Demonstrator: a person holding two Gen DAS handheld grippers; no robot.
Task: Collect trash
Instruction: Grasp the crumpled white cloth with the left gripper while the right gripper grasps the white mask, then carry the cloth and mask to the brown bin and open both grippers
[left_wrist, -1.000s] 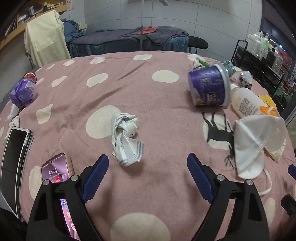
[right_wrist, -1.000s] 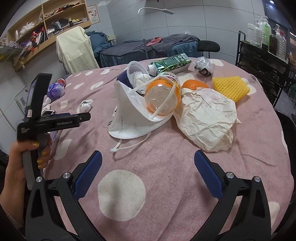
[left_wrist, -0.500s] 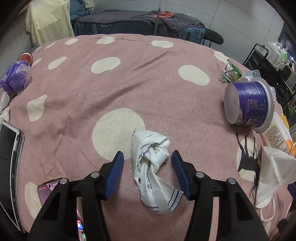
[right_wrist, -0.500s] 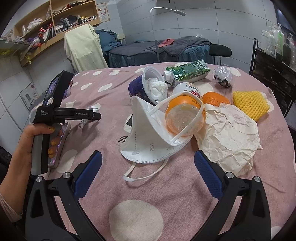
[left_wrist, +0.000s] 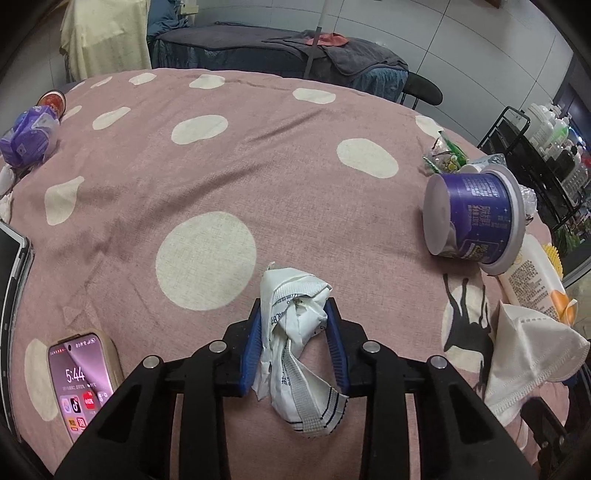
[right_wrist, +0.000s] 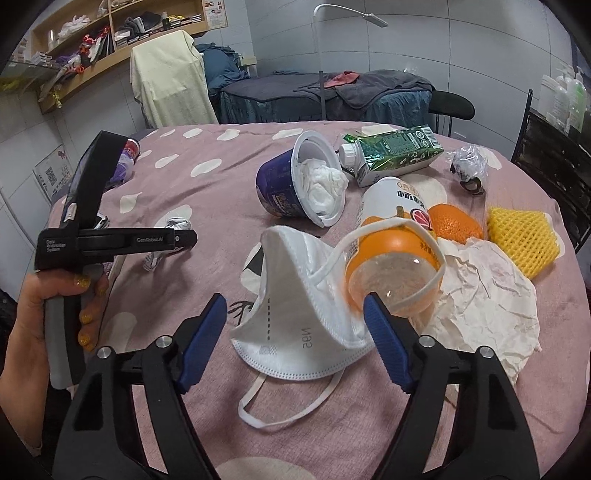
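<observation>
My left gripper (left_wrist: 293, 314) is shut on a crumpled white wrapper (left_wrist: 295, 328) with grey and dark stripes, on the pink dotted tablecloth (left_wrist: 207, 158). In the right wrist view the left gripper (right_wrist: 184, 238) shows at the left, held by a hand. My right gripper (right_wrist: 295, 314) is open, its jaws either side of a white N95 mask (right_wrist: 299, 314) whose strap loops over an orange-capped bottle (right_wrist: 395, 266). The mask also shows in the left wrist view (left_wrist: 532, 354).
A purple cup (right_wrist: 295, 184) stuffed with tissue lies on its side, also in the left wrist view (left_wrist: 476, 218). A green carton (right_wrist: 395, 151), an orange (right_wrist: 454, 221), yellow foam net (right_wrist: 521, 240) and crumpled paper (right_wrist: 487, 310) lie nearby. A phone (left_wrist: 81, 380) lies at the left.
My left gripper moved forward over the white wrapper and closed on it. My right gripper moved forward to the mask and narrowed its jaws around it.
</observation>
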